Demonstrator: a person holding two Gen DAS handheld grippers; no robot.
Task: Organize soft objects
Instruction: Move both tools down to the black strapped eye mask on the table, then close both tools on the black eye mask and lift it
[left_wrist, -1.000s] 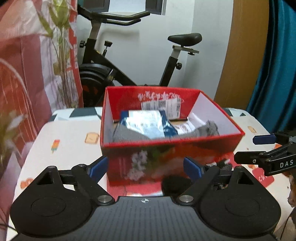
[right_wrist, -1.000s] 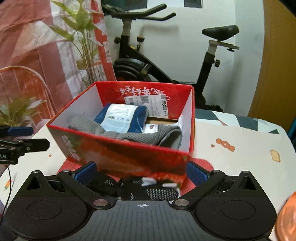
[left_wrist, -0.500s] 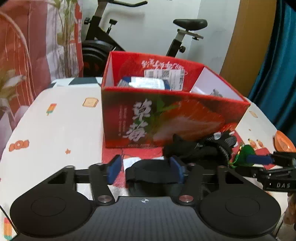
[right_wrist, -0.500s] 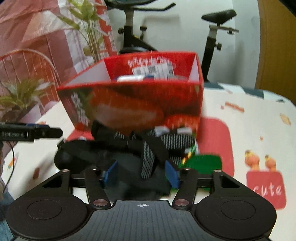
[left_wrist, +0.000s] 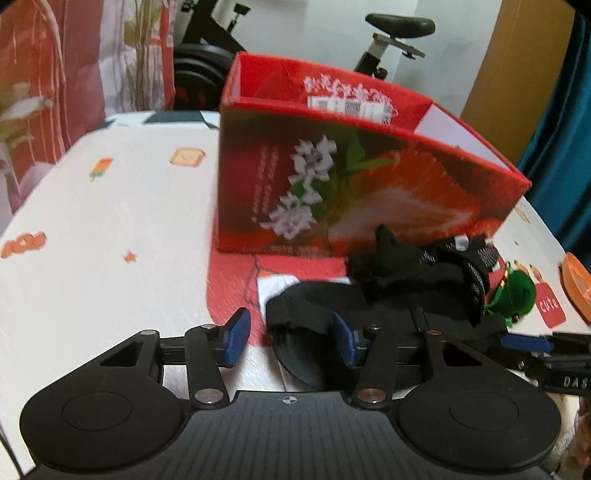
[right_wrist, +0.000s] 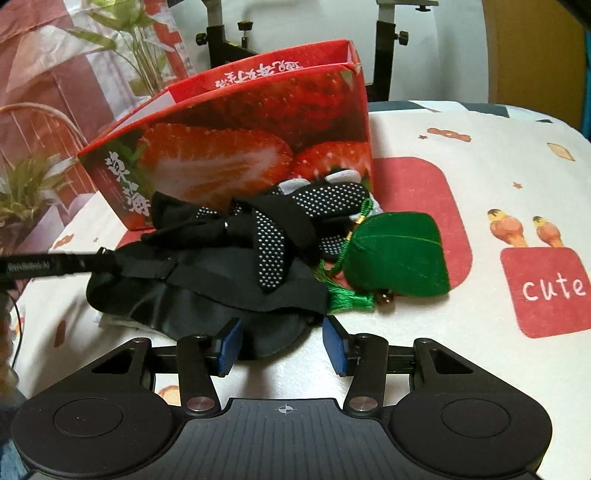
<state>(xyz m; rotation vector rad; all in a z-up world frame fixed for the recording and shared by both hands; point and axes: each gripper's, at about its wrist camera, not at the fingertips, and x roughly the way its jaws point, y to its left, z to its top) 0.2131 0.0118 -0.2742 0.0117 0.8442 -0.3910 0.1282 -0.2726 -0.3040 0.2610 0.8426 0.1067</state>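
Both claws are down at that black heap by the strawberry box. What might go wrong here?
The black sleep mask lies under the dotted black gloves, so lifting it may drag them along. The green pouch has tassel cords tucked under the heap and could snag. The left gripper and right gripper, jaws just narrowed, might pull against each other.

Both grippers, left gripper (left_wrist: 290, 338) and right gripper (right_wrist: 282, 345), are matte black with ribbed bases, silver screws, blue-padded fingers (left_wrist: 236, 336).
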